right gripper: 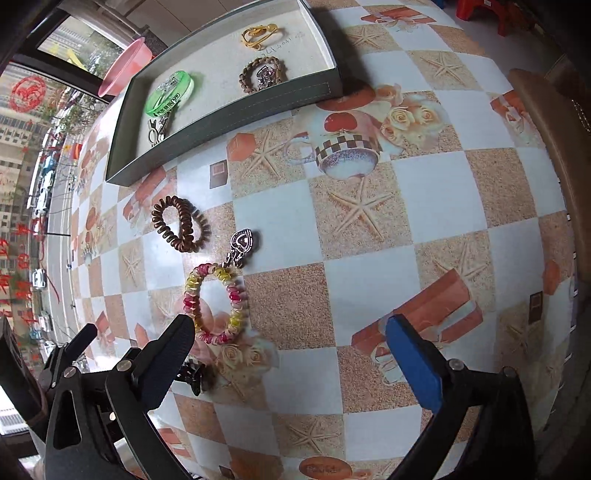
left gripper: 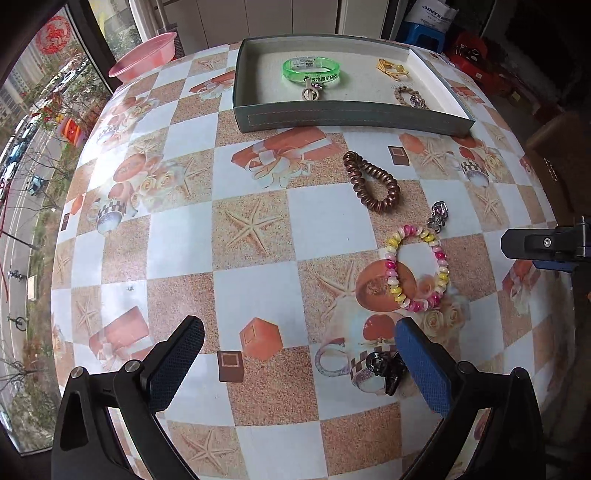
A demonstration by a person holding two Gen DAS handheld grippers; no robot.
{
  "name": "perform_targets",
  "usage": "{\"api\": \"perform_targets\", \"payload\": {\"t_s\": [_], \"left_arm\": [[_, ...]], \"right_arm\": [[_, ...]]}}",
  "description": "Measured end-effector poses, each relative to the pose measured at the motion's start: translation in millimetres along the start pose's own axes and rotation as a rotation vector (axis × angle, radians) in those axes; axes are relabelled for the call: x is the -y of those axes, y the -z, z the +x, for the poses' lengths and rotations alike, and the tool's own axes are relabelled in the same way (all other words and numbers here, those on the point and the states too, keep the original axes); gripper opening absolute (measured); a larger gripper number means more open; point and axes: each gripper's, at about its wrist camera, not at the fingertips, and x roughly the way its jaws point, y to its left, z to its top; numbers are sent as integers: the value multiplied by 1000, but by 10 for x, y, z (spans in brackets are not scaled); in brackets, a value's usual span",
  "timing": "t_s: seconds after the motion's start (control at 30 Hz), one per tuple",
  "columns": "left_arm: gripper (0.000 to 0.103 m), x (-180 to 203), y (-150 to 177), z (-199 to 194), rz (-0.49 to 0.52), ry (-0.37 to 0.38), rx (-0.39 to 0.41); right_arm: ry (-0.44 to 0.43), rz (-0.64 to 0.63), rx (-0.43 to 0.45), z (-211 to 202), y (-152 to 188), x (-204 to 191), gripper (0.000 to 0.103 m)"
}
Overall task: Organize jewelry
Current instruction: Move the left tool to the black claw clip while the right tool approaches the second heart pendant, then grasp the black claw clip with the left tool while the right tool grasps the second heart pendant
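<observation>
A grey tray (left gripper: 332, 120) (right gripper: 221, 125) at the table's far side holds a green bangle (left gripper: 311, 69) (right gripper: 170, 93), a gold piece (left gripper: 392, 69) (right gripper: 259, 35) and a braided brown bracelet (left gripper: 409, 96) (right gripper: 263, 75). On the tablecloth lie a brown coil bracelet (left gripper: 371, 181) (right gripper: 181, 222), a silver charm (left gripper: 438, 215) (right gripper: 242, 243), a pink-and-yellow coil bracelet (left gripper: 417, 273) (right gripper: 218, 302) and a black hair clip (left gripper: 386, 371) (right gripper: 195, 374). My left gripper (left gripper: 299, 362) hangs open above the cloth, its blue finger beside the clip. My right gripper (right gripper: 291, 354) is open wide with nothing between its fingers.
A pink basin (left gripper: 146, 55) (right gripper: 123, 68) sits beyond the table's far left edge by the window. Red and blue stools (left gripper: 472, 51) stand at the back right. A brown box (left gripper: 557, 147) is off the table's right side.
</observation>
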Motion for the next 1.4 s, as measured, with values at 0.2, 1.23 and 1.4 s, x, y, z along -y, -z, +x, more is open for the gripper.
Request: {"api": "perform_targets", "payload": {"t_s": [0.2,1.23,1.4], "left_arm": [[103,199,203,121,43,-13,-25],[103,218,291,542,-15,-40,-32],[102,305,297,526,-1,-33,-27]], "right_arm": [[36,-4,-39,129,154,-31,103],[131,-112,28,618,-453,-807,68],[189,-167,44,661,-413,-995,59]]}}
